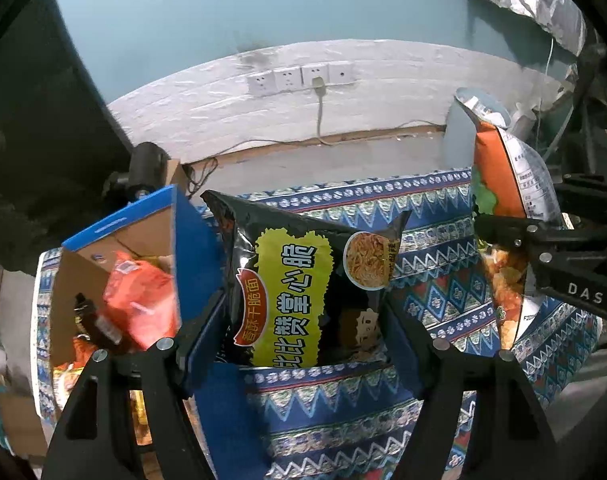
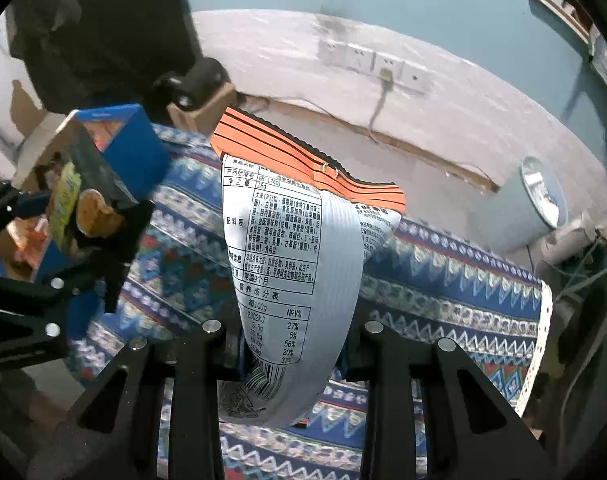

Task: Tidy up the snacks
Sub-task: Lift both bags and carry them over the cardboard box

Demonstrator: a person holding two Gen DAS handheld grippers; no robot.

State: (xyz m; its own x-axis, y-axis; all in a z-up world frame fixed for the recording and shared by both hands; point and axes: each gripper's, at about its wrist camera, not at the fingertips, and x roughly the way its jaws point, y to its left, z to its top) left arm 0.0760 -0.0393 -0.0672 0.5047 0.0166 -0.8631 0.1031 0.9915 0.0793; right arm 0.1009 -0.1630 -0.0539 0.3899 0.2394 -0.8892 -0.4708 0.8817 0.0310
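A black noodle-snack bag (image 1: 303,292) was clamped in the left gripper (image 1: 303,344), an orange-and-white packet (image 2: 291,280) pinched in the nearly closed right gripper (image 2: 291,344), both presumably destined for the blue box (image 1: 143,264) at left.

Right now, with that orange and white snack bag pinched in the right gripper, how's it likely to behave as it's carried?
The orange and white snack bag probably flops: it curves and creases above the right gripper. It looks puffy, so likely light. Its glossy film may slip.
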